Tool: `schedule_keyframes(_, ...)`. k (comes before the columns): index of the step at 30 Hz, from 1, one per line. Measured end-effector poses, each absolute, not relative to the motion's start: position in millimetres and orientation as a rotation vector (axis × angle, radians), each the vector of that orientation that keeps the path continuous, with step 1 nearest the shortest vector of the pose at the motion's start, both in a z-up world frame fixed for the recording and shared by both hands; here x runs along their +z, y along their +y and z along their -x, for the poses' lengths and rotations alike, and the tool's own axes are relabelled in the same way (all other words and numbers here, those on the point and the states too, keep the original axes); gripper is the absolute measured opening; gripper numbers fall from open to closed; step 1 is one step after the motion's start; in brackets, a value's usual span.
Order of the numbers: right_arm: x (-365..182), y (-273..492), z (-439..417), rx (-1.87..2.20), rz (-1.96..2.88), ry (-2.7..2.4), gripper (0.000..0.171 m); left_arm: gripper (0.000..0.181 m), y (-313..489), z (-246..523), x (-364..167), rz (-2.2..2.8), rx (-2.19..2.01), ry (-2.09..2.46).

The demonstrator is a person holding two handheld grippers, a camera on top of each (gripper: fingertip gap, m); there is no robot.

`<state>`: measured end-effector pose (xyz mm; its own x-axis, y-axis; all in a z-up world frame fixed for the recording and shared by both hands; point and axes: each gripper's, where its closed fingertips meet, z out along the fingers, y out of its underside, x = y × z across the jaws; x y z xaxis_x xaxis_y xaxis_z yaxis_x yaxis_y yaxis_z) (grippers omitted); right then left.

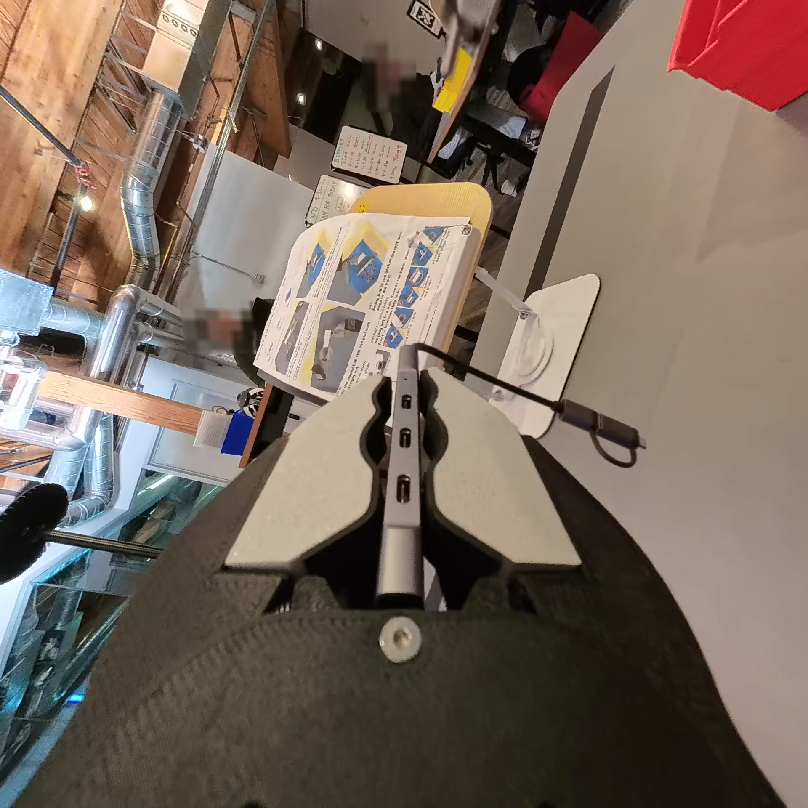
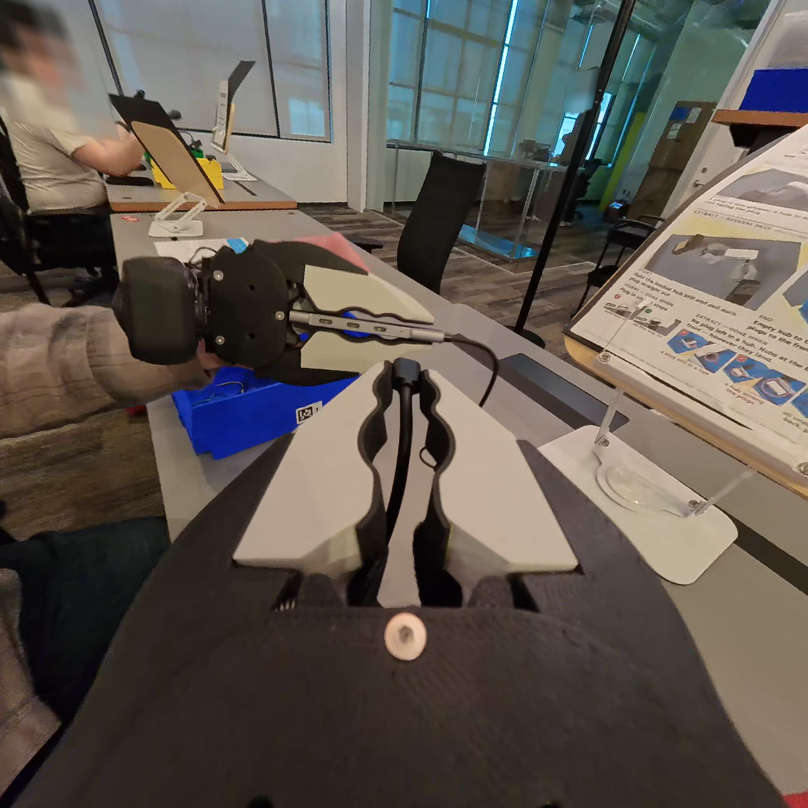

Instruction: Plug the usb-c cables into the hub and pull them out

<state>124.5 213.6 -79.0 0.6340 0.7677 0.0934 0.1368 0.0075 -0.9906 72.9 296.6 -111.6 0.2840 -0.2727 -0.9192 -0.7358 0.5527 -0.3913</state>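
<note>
My left gripper (image 1: 404,384) is shut on a slim grey hub (image 1: 404,463), held on edge with three empty ports facing the camera. The hub's own black lead (image 1: 494,384) runs to a grey plug adapter (image 1: 599,422) lying on the grey table (image 1: 699,306). In the right wrist view the left gripper (image 2: 419,330) holds the hub (image 2: 371,327) level above the table, ports towards me. My right gripper (image 2: 404,371) is shut on a black usb-c cable (image 2: 404,437), its plug (image 2: 406,366) poking past the fingertips just below the hub.
A blue bin (image 2: 245,415) sits on the table under the left gripper. A tilted instruction sheet on a clear stand with a white base (image 2: 647,503) stands to the right; it also shows in the left wrist view (image 1: 363,301). A person sits at another desk far left. Some 10 cm of space lies between my two pairs of fingers.
</note>
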Motion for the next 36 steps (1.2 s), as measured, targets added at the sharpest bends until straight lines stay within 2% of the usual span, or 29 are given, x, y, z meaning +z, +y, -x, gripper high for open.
schedule_keyframes(8, -35.1, 194.2, -210.7, 0.648, 1.540, -0.747, 0.009, 0.012, 281.4, -73.4, -115.4, 0.998, 0.359, 1.292)
schedule_keyframes(16, -44.1, 180.3, -334.5, 0.634, 1.636, -0.598, 0.010, 0.012, 271.5, -79.5, -121.7, 0.993, 0.323, 1.298)
schedule_keyframes(26, -85.3, 200.6, -433.8, 0.531, 1.589, -0.370, 0.010, 0.013, 272.7, -90.1, -134.6, 0.998, 0.300, 1.314)
schedule_keyframes(30, -113.1, 206.6, -432.8, 0.534, 1.593, -0.419, 0.010, 0.013, 272.4, -89.1, -136.2, 0.995, 0.302, 1.319)
schedule_keyframes(36, -185.8, 203.0, -408.9, 0.483, 1.787, -0.631, 0.010, 0.012, 273.8, -86.3, -143.5, 1.008, 0.295, 1.327)
